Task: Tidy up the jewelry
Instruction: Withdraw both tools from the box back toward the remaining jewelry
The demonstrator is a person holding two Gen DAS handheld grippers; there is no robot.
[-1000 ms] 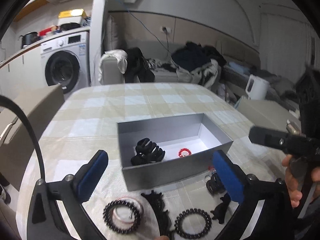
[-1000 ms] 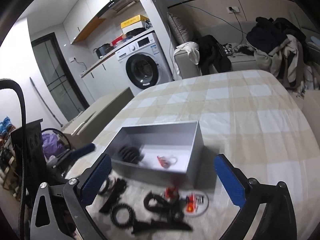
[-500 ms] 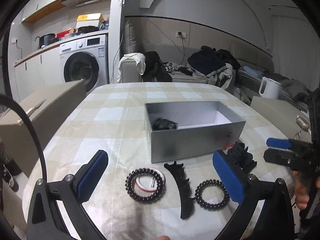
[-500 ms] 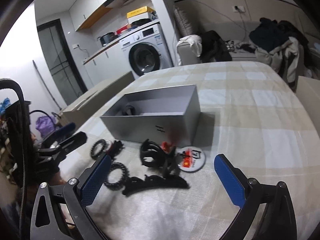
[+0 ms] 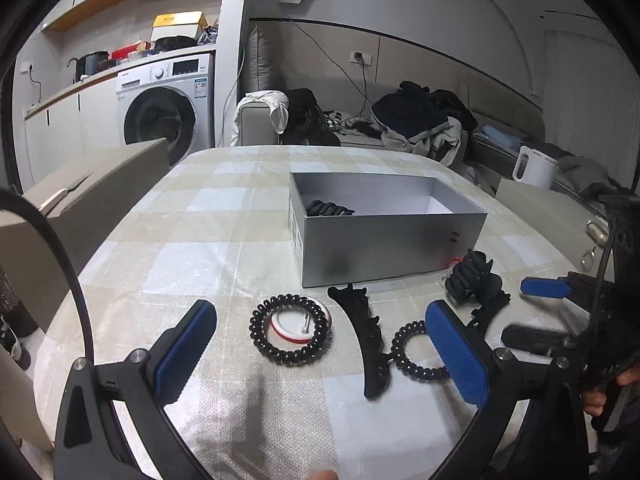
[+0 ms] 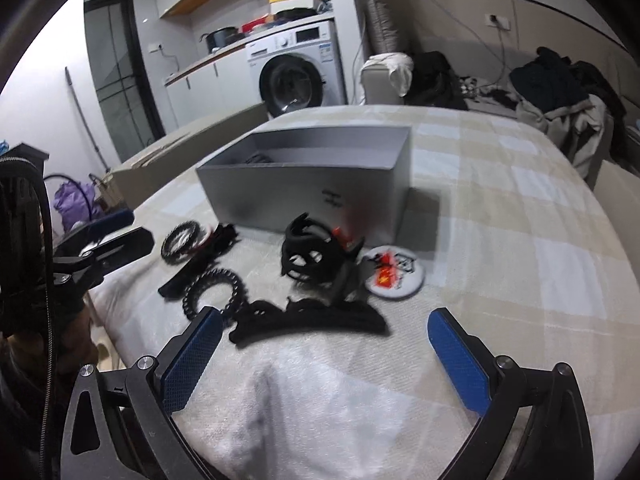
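Both the left gripper (image 5: 322, 354) and the right gripper (image 6: 322, 354) are held wide apart with nothing between their blue pads. A grey box (image 5: 384, 236) is set on the checked table (image 5: 200, 248), with one black claw clip (image 5: 328, 208) seen inside. Just in front of it, two beaded bracelets (image 5: 290, 334), a long black clip (image 5: 366, 340) and a bulky claw clip (image 6: 310, 254) are laid out loose.
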